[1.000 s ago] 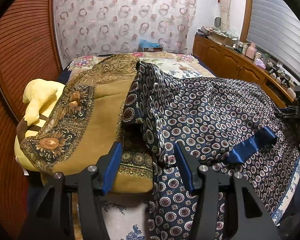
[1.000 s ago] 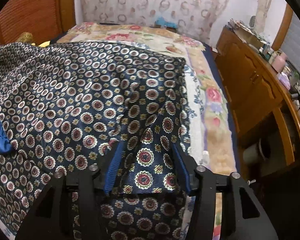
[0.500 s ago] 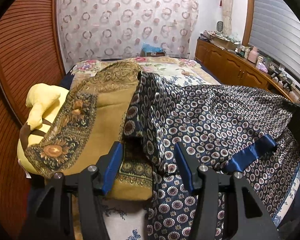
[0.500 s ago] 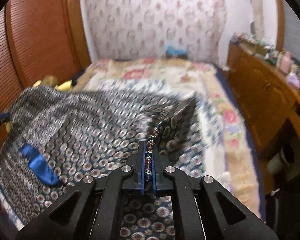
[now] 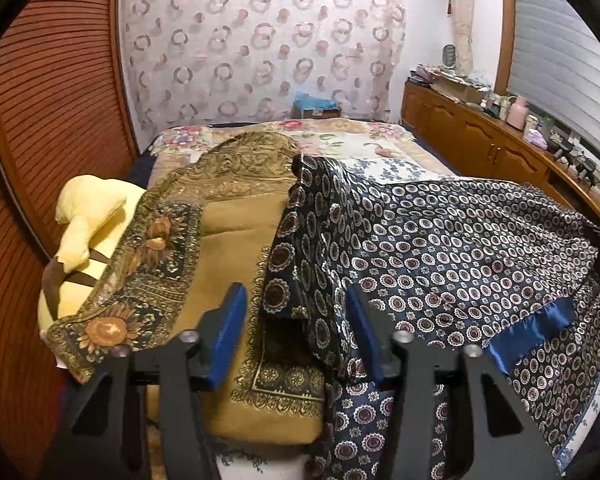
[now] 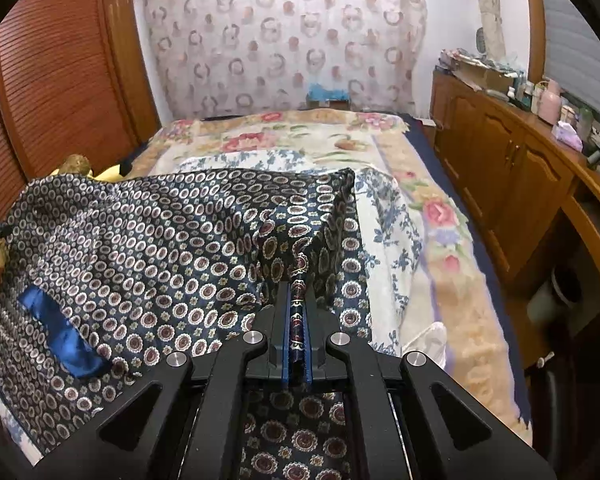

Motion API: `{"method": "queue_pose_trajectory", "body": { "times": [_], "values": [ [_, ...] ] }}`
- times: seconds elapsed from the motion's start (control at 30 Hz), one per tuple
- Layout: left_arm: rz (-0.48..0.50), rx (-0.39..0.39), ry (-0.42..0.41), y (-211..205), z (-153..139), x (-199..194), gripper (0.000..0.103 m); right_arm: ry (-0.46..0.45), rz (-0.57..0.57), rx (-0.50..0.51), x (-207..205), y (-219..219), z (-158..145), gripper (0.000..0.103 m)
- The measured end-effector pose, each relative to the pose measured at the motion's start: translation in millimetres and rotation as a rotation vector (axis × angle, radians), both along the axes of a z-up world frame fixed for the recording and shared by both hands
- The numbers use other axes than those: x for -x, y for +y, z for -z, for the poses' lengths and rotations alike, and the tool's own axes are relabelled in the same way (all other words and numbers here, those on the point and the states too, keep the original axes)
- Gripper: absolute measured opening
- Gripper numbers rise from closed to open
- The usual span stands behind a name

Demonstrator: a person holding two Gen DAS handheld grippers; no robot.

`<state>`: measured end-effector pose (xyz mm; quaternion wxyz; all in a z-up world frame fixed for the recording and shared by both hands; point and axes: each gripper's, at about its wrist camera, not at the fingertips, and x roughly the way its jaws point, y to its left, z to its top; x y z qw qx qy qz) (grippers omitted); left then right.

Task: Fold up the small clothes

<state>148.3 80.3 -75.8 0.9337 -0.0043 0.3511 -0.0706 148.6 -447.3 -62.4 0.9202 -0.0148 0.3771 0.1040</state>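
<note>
One floral bed [image 6: 440, 216] carries the navy patterned garment [image 6: 160, 248] spread across its near end beside a mustard cloth [image 5: 236, 240], where the right gripper [image 6: 298, 300] pinches a raised fold of its edge while the left gripper [image 5: 296, 320], closing, straddles its other corner without pressing it

Ahead of you lies the bed [image 6: 440, 216] under a floral quilt, with a mustard blanket [image 5: 236, 248] folded on its left side — a yellow plush toy [image 5: 88, 216] sits just beside that. A ring-patterned curtain [image 5: 260, 48] hangs behind; wooden cabinets [image 6: 508, 168] line the right wall — bottles crowd their top.
</note>
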Motion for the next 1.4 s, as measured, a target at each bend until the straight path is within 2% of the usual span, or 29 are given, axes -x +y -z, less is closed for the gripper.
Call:
{"method": "queue_pose_trajectory", "body": {
  "times": [0.07, 0.1, 0.13, 0.2, 0.43, 0.6, 0.83, 1.07, 1.3, 1.37, 1.4],
  "values": [
    [0.005, 0.003, 0.003, 2, 4, -1, 0.030, 0.008, -0.004, 0.001, -1, 1, 3, 0.002],
    [0.011, 0.008, 0.002, 1, 4, 0, 0.016, 0.012, -0.005, 0.001, -1, 1, 4, 0.002],
    [0.021, 0.023, 0.001, 2, 4, 2, 0.007, 0.014, -0.006, 0.003, -1, 0, 5, 0.002],
    [0.041, 0.057, -0.008, 1, 1, 8, 0.000, 0.015, -0.007, 0.003, 0, 0, 6, 0.002],
    [0.114, 0.113, -0.030, -6, -10, 38, 0.000, -0.019, 0.008, -0.014, 9, -8, 1, 0.000],
    [0.129, 0.154, -0.050, -4, -15, 64, 0.000, -0.032, 0.021, -0.029, 17, -20, -7, 0.000],
    [0.155, 0.160, -0.011, -14, -1, 99, 0.000, -0.026, 0.019, -0.040, 40, -26, -7, 0.000],
    [0.135, 0.188, 0.017, -8, 10, 129, 0.000, -0.006, 0.014, -0.040, 70, -29, -5, 0.000],
    [0.090, 0.195, 0.038, 2, 18, 148, 0.000, 0.002, 0.014, 0.016, 84, -34, -9, 0.000],
    [0.085, 0.173, 0.052, -2, 23, 148, 0.000, 0.010, 0.017, 0.046, 83, -31, -6, 0.004],
    [0.084, 0.168, 0.056, -3, 24, 145, 0.000, 0.014, 0.022, 0.065, 82, -28, -5, 0.010]
  ]
}}
